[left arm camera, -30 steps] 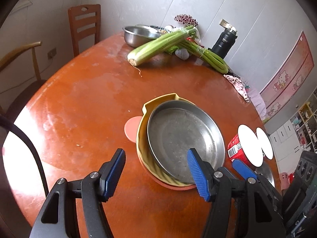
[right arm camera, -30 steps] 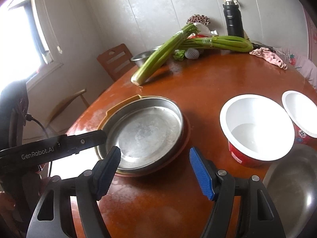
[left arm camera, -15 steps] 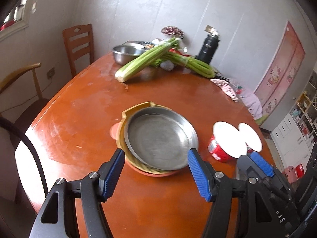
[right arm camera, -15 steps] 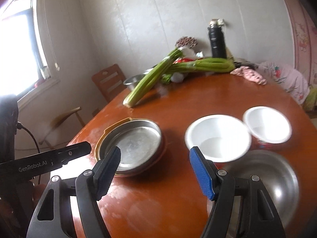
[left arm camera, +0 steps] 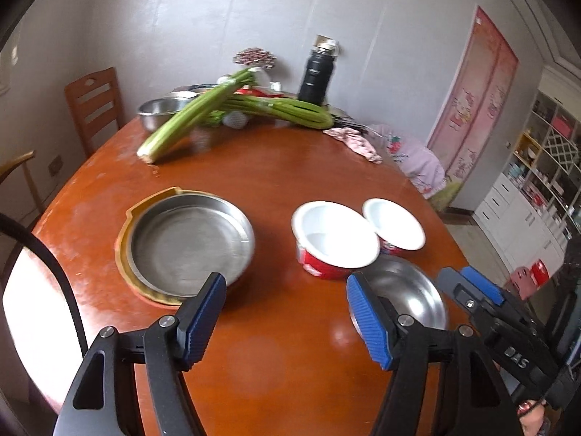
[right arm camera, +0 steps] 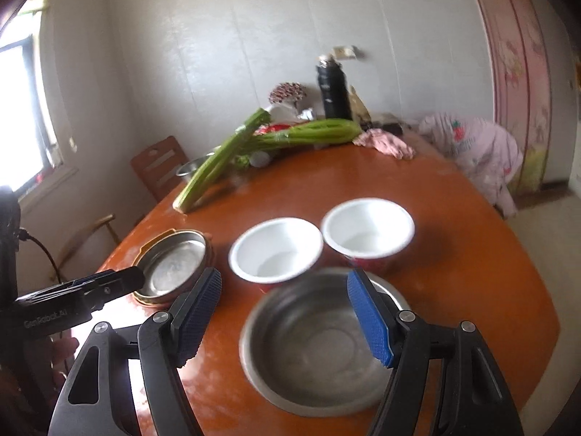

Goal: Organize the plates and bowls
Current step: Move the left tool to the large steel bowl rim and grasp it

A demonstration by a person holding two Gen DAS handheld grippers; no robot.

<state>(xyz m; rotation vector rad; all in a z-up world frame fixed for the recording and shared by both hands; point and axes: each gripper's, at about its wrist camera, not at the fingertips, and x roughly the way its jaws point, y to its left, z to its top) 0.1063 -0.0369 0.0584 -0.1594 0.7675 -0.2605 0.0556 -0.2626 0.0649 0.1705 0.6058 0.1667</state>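
Bowls are what the coming move looks to turn on, and the landmark for all of them is the wide shallow stainless-steel bowl (right arm camera: 319,345) at the near edge of the round red-brown wooden surface (right arm camera: 454,254). Just beyond that steel bowl stand two white-lined bowls with red outsides, side by side: the left white bowl (right arm camera: 276,249) and the right white bowl (right arm camera: 366,230), their rims close or touching. Well to the left of the steel bowl sits the stack already made: a round steel plate (left arm camera: 189,241) nested in a yellow dish (left arm camera: 125,223) with an orange-red plate edge showing beneath.

The right gripper (right arm camera: 283,316) hangs directly over the steel bowl, its blue-padded fingers (right arm camera: 368,316) spread apart with nothing between them; the bowl lies straight ahead and below, centred in the gap. The left gripper (left arm camera: 287,319) is also empty, its jaws having just been opening; it points at bare wood between the plate stack and the steel bowl, which lies just behind its right finger.

The right hand is therefore the nearer one to the steel bowl. Being round, the bowl offers no long axis, so the likely grasp is on its rim, probably the near edge.

Celery, a black flask and a pink cloth lie far beyond the steel bowl.
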